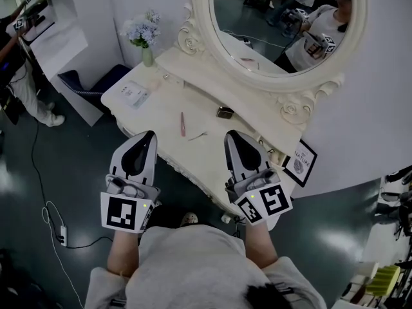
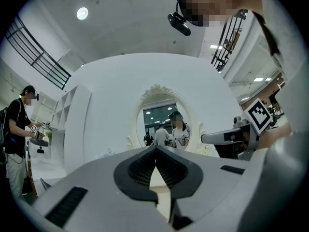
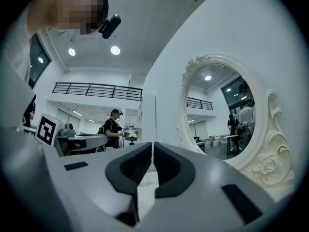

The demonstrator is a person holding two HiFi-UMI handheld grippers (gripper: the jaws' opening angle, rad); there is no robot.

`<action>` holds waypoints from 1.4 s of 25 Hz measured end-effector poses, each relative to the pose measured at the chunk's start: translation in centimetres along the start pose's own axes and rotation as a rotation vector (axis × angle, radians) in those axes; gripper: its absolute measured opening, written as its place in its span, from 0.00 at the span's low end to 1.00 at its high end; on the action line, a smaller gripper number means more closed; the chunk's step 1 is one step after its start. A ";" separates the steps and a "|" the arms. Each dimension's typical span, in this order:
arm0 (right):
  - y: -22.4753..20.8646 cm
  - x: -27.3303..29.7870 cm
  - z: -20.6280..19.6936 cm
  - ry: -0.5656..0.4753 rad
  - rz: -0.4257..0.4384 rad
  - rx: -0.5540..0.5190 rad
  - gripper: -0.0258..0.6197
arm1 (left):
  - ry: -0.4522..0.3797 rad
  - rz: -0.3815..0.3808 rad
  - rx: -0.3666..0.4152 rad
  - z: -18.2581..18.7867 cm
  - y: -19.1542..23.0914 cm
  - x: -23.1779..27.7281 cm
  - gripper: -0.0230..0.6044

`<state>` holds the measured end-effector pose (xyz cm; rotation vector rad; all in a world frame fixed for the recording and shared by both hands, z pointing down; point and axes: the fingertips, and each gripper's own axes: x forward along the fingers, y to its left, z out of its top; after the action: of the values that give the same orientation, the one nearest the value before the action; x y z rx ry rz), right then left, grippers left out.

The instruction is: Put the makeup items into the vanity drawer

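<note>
A white vanity table (image 1: 161, 111) stands under an oval mirror (image 1: 283, 18). On its top lie a slim pink stick (image 1: 182, 121), a thin pale stick (image 1: 197, 135) and a small dark compact (image 1: 224, 112). My left gripper (image 1: 149, 134) hovers over the table's front edge, left of the sticks, shut and empty. My right gripper (image 1: 230, 135) hangs just short of the compact, also shut and empty. In the left gripper view the left gripper (image 2: 155, 149) points at the mirror (image 2: 163, 124). The right gripper (image 3: 152, 144) points along the table. The drawer front is hidden below the grippers.
A vase of pale flowers (image 1: 145, 36) and a white leaflet (image 1: 133, 94) sit at the table's left end. A framed sign (image 1: 301, 161) leans by the right end. A blue chair (image 1: 96, 84) stands to the left, with a person (image 1: 19, 76) beyond. A power strip (image 1: 62, 235) lies on the floor.
</note>
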<state>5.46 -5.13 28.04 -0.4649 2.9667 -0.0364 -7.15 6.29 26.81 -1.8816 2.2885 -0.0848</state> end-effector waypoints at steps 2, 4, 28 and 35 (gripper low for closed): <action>-0.3 0.4 -0.2 0.004 0.002 0.009 0.08 | -0.043 0.018 -0.018 0.8 0.4 0.6 0.06; -0.5 1.0 -0.3 0.008 0.003 0.014 0.08 | -0.029 0.012 -0.016 0.4 0.6 1.1 0.06; -4.1 10.7 -2.6 0.004 -0.201 -0.002 0.08 | 0.011 -0.237 -0.015 -4.4 8.4 11.6 0.06; -4.7 12.4 -3.5 0.015 -0.275 -0.002 0.08 | -0.019 -0.301 -0.039 -5.1 10.1 14.2 0.06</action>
<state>-5.32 -13.44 30.04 -0.8723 2.8933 -0.0658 -20.42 -5.89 28.82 -2.2223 1.9910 -0.0608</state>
